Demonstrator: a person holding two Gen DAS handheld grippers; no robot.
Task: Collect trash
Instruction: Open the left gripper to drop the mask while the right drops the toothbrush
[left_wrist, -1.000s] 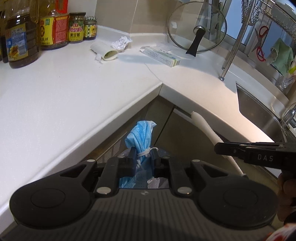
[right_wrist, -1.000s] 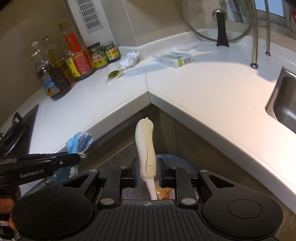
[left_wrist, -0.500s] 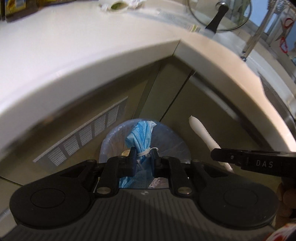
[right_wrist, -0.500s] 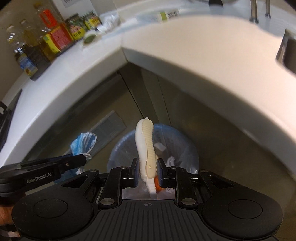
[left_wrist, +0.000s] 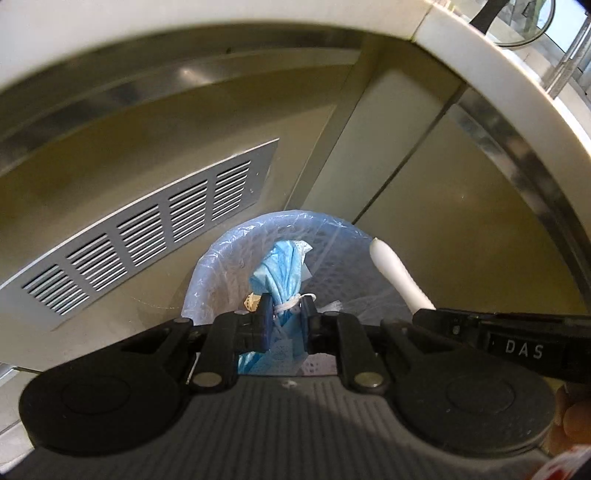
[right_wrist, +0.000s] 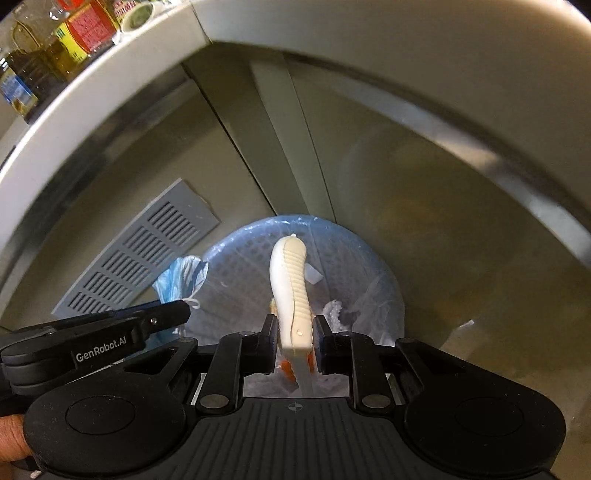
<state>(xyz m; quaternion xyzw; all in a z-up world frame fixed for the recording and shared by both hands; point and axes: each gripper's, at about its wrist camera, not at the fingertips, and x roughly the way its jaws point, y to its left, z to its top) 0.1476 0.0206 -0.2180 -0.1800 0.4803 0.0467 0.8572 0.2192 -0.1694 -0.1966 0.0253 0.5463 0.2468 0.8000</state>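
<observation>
Here, the left hand-held gripper (left_wrist: 283, 320) is pinching a crumpled blue face mask (left_wrist: 282, 273), its white ear loop wrapped around the bundle at the pads. The right hand-held gripper (right_wrist: 295, 334) is pinching a white ribbed handle (right_wrist: 291, 284), which is pointing upward in that view. Both things are hanging over the mouth of a round trash bin (right_wrist: 373, 266) lined with a bluish plastic bag; the bin is standing on the floor in the corner under the white worktop (right_wrist: 110, 66), beside a grey vent grille (left_wrist: 147, 236). Some scraps are lying inside the bin.
</observation>
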